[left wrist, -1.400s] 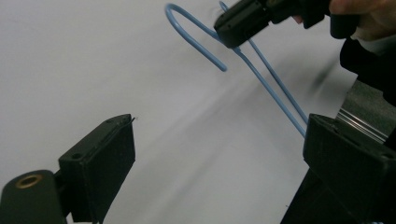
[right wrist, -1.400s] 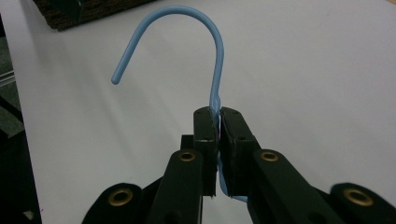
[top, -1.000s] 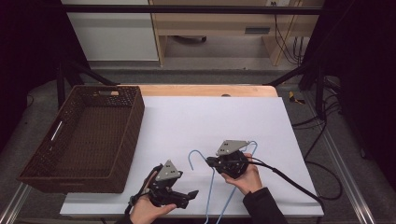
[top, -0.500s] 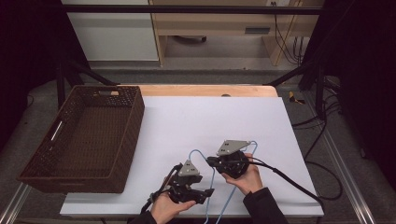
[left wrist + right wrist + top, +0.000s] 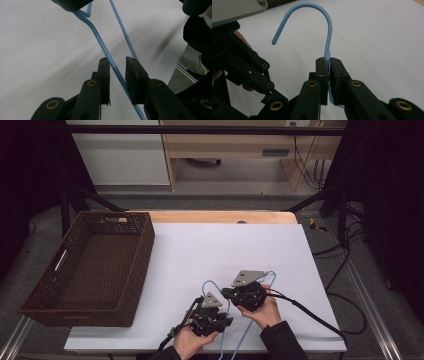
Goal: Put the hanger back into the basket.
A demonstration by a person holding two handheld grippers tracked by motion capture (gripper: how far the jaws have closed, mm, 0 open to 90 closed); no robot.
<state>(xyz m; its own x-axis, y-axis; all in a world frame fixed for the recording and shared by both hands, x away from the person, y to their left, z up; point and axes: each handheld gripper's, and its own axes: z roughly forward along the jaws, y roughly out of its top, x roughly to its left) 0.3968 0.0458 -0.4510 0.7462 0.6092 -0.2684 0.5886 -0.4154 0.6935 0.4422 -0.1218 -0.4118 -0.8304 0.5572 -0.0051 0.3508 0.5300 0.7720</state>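
On table, right gripper [image 5: 327, 65] clamping hanger [image 5: 322, 15], left gripper [image 5: 117, 67] apparently unclosed.

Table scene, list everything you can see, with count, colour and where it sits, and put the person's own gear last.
Hanger: one, light blue wire, near edge of the sheet, between the two grippers.
Basket: one, dark brown wicker, left side of the table.
Sheet: one, white, covering the table top.
Table: one, wooden edge showing at the far side.
Right gripper: one, black, shut on the hanger just below its hook.
Left gripper: one, black, jaws just closing around a hanger wire, a gap remaining.
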